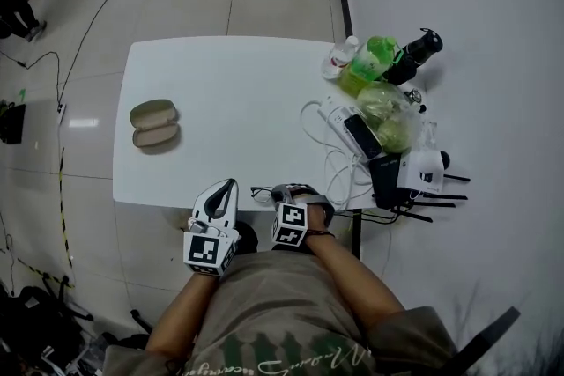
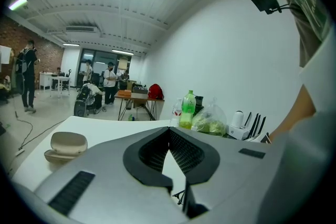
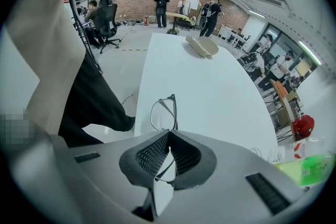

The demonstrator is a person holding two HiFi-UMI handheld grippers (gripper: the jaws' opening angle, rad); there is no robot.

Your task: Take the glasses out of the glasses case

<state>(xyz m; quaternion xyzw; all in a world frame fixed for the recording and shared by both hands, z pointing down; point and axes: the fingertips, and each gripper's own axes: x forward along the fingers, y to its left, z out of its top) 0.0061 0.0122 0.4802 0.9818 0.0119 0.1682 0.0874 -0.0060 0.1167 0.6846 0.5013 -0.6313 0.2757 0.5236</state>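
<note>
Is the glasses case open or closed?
Open. The glasses case lies with both halves spread on the table; glasses are in the right gripper.

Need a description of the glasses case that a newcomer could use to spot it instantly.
Start at the white table; its right edge is crowded with bottles and cables. The glasses case lies alone on the left part, far from that clutter. It is the only beige oval clamshell, lying open, halves side by side.

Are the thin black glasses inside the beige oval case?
No, the right gripper holds the black glasses, apart from the open beige case.
</note>
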